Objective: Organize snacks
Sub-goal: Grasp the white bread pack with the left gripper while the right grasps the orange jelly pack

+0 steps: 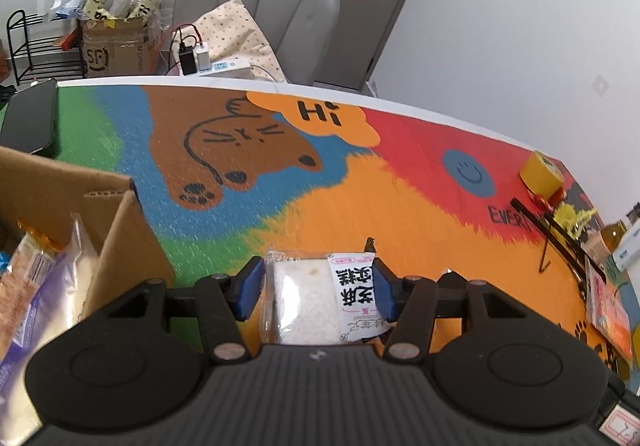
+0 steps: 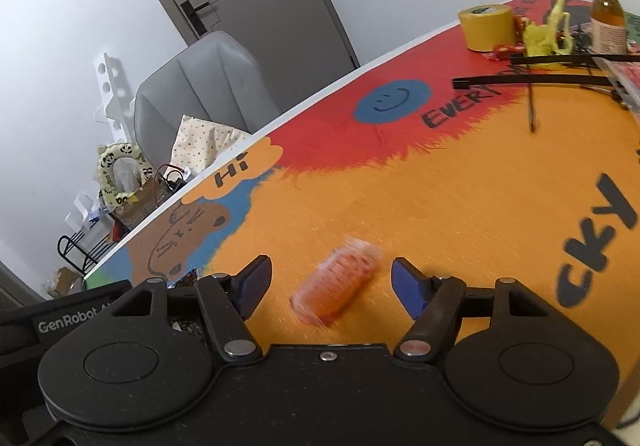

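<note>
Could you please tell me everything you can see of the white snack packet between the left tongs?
The white snack packet is a clear plastic wrapper over a pale, grainy block, with a white label of black Chinese characters on its right side. It sits clamped between the blue pads of the left tongs, above the orange part of the table mat. A cardboard box of snacks stands to its left.

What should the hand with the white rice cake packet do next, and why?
Probably carry it a little leftward, over the cardboard box. The left gripper has its fingers pressed on both sides of the white snack packet, and other snack bags already lie in that open box just beside it, so dropping it there seems the likely next step.
</note>
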The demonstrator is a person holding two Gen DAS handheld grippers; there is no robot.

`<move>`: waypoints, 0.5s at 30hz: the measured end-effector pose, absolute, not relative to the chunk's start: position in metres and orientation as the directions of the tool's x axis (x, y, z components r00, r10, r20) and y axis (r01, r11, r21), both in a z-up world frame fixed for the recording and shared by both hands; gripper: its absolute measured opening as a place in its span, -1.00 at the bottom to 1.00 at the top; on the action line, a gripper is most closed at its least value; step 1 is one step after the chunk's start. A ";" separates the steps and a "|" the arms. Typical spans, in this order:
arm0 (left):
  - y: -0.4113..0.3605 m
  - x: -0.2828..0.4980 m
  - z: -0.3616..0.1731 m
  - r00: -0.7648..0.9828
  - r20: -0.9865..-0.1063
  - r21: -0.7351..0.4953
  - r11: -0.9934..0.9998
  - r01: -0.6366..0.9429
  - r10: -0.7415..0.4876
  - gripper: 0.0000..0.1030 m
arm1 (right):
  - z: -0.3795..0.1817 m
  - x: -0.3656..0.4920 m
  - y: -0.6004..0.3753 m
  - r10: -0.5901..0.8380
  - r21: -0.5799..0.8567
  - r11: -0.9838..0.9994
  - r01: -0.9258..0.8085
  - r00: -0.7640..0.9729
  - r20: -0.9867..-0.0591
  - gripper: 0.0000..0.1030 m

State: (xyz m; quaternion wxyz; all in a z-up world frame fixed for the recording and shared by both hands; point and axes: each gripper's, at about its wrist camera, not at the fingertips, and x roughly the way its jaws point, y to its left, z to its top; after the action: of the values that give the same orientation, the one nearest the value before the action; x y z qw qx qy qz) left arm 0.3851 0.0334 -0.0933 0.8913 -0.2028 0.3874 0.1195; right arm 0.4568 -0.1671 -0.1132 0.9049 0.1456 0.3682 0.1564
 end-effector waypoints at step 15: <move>0.036 0.385 -0.093 0.674 -0.737 -0.282 0.884 -0.372 0.048 0.07 | -0.126 0.450 -0.172 0.392 0.360 0.913 -0.191 0.656 -0.645 -0.63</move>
State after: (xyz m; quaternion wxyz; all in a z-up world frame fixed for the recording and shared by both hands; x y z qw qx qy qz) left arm 0.3855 0.0362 -0.0932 0.8904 -0.2098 0.3862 0.1182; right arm 0.4496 -0.1724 -0.1256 0.9005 0.1313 0.3817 0.1619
